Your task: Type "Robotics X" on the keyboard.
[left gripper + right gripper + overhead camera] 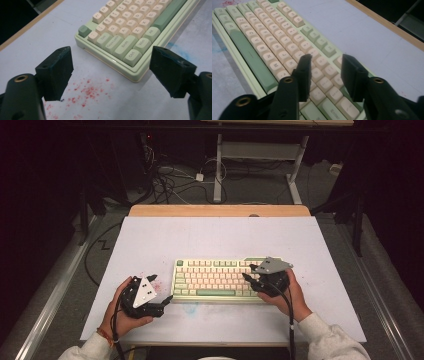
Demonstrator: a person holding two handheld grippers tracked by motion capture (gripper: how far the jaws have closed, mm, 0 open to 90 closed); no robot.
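The person's forearms come in from the near edge of the table (150, 227), one on each side of a pale green keyboard (215, 279) with cream keys that lies on the near half of the white tabletop, its long side parallel to the near edge.

The left hand (125, 312) holds the left gripper (161, 292) low beside the keyboard's left end, jaws pointing toward that end. In the left gripper view its jaws stand wide apart with nothing between them; the keyboard's near left corner, with the Ctrl key, lies just ahead in the gap, and red specks (86, 93) mark the table under the jaws.

The right hand (295, 295) holds the right gripper (248, 272) over the keyboard's right end, its grey plate tilted up. In the right gripper view its jaws hang above the keys at the right side, partly closed, with a gap between them and nothing pinched; whether the tips touch the keys I cannot tell.

Bare white surface lies all round: a wide stretch behind the keyboard up to the wooden strip (220, 210) at the far edge, open room to both sides, and a narrower band in front with a faint blue smear (190, 308)
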